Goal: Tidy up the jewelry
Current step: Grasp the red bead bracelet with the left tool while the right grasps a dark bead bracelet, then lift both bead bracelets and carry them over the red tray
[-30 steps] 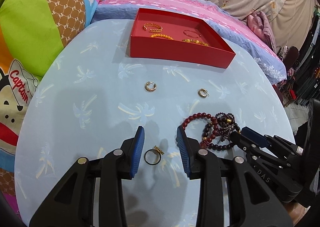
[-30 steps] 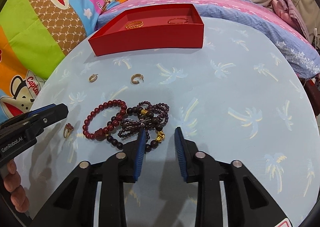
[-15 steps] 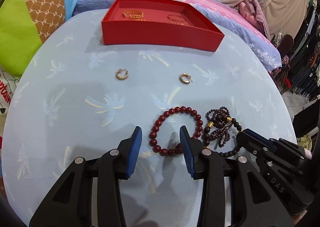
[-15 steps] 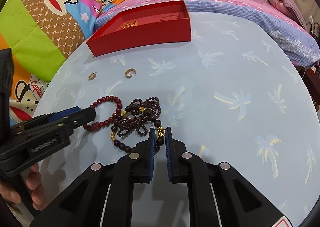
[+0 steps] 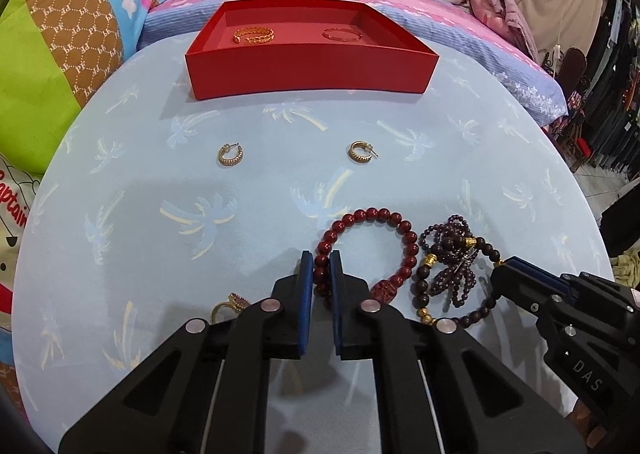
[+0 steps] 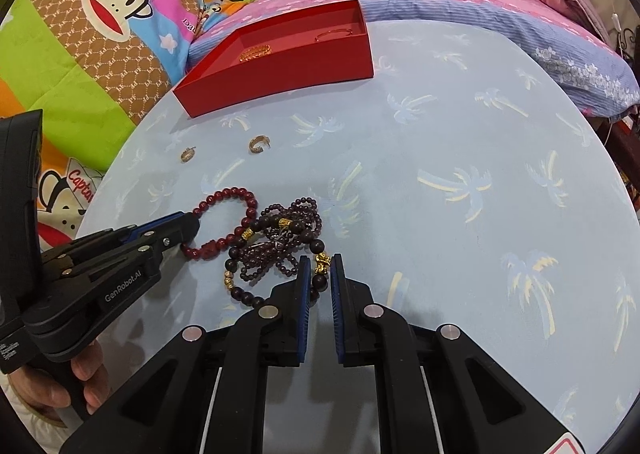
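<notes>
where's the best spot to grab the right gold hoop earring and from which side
Grip the ribbed band of the earring across its width, coming from above. It lies flat on the tablecloth, apart from the other pieces, with its post pointing right, so jaws straddling the band on its left side would probably avoid the post.

Gold ring [image 5: 230, 303] half hidden behind left claw [image 5: 320, 278].

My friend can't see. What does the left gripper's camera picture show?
The left gripper pinches a dark red beaded bracelet on a pale blue tablecloth. Two small gold hoop earrings lie ahead, before an open red tray.
</notes>
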{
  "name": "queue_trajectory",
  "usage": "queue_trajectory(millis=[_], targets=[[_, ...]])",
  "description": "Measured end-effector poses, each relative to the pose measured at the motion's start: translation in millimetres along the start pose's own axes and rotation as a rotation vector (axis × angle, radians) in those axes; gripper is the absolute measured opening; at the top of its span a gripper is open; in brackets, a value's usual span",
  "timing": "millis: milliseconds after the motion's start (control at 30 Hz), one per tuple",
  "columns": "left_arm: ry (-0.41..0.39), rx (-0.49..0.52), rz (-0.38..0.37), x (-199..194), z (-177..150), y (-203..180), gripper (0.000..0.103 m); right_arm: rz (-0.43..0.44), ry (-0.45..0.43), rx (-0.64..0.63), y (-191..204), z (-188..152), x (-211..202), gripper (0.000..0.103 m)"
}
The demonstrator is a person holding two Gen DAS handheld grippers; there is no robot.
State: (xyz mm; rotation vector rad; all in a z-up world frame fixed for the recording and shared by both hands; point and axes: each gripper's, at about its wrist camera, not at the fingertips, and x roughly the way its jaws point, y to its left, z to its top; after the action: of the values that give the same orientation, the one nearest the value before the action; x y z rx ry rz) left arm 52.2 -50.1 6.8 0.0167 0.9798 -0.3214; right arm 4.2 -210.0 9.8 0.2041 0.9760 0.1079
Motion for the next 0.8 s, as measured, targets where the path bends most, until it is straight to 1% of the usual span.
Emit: queue_trajectory(millis=[300,400,467,500,533,733,800], targets=[[-0.007,-0.02,-0.026,-15,1,2,0.008,0.024,-0.063,-0.033,11,10,-27,0.009],[-0.014,-0.024,-0.024,-18,3,4,0.008,0.013,-0.063,-0.043,13,15,-26,0.009],[-0.008,-0.031,-0.021,-17,2,7,0.008,0.0,-0.041,-0.036,10,16,-19,0.021],[-0.005,-0.034,-0.02,-17,1,9,0.008,-0.011,-0.033,-0.026,8,15,-15,0.038],[-0.005,-0.037,-0.019,-16,1,10,0.008,-0.016,-0.03,-0.018,6,14,-13,0.047],[0.012,-0.047,-0.017,-12,-4,14,0.008,-0.046,0.009,-0.039,5,8,4,0.047],[0.016,-0.046,-0.017,-11,-5,14,0.008,-0.058,0.016,-0.05,7,7,9,0.044]])
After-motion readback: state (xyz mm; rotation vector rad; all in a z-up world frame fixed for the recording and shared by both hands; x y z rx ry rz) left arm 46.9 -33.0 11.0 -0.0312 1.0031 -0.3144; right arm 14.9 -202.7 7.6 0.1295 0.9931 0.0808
